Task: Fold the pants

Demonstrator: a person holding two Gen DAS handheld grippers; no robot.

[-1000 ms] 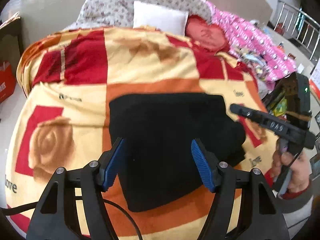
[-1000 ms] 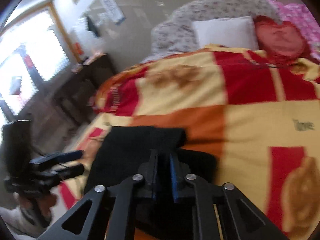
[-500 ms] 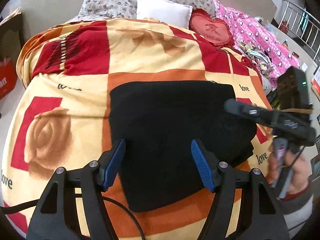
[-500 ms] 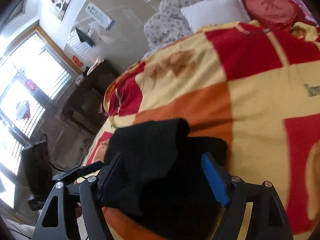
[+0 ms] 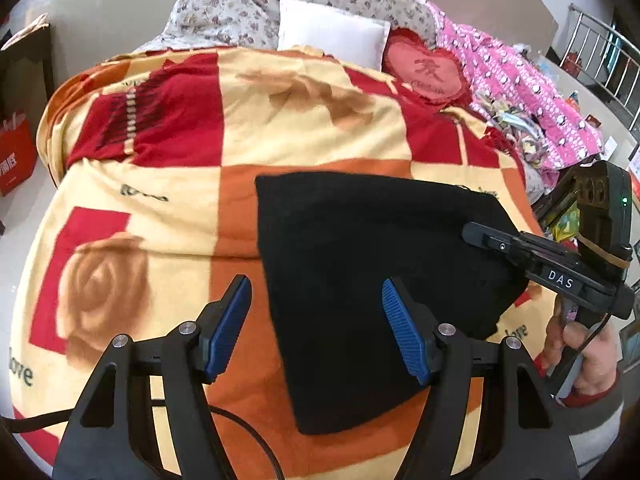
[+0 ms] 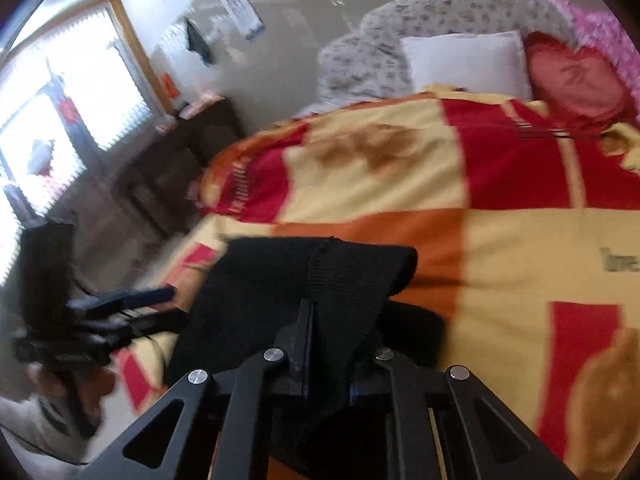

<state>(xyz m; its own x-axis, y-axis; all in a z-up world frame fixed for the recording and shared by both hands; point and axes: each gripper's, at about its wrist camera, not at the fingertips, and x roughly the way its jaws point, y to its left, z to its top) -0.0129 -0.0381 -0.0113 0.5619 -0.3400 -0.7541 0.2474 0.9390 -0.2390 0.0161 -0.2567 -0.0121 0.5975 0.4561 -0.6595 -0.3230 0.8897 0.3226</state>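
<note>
The black pants (image 5: pixel 360 248) lie folded in a rough rectangle on the checked blanket (image 5: pixel 240 140). My left gripper (image 5: pixel 316 300) hovers open over their near left edge, with nothing between its blue pads (image 5: pixel 404 332). At the pants' right side, my right gripper (image 5: pixel 480 236) has its jaws closing on the cloth. In the right wrist view a ribbed fold of the pants (image 6: pixel 340 280) rises between the right gripper's (image 6: pixel 328 332) fingers, which pinch it. The left gripper (image 6: pixel 132 304) shows blurred at the far left there.
A white pillow (image 5: pixel 332 32), a red heart cushion (image 5: pixel 428 72) and a pink quilt (image 5: pixel 520 100) lie at the head of the bed. A dark cabinet (image 6: pixel 180 160) stands beside the bed under a bright window. A hand (image 5: pixel 580 344) holds the right gripper's handle.
Half a second ago the right gripper's jaws stood wide over a raised fold of the pants; now they have come together on it. The left gripper has stayed open over the near edge.
</note>
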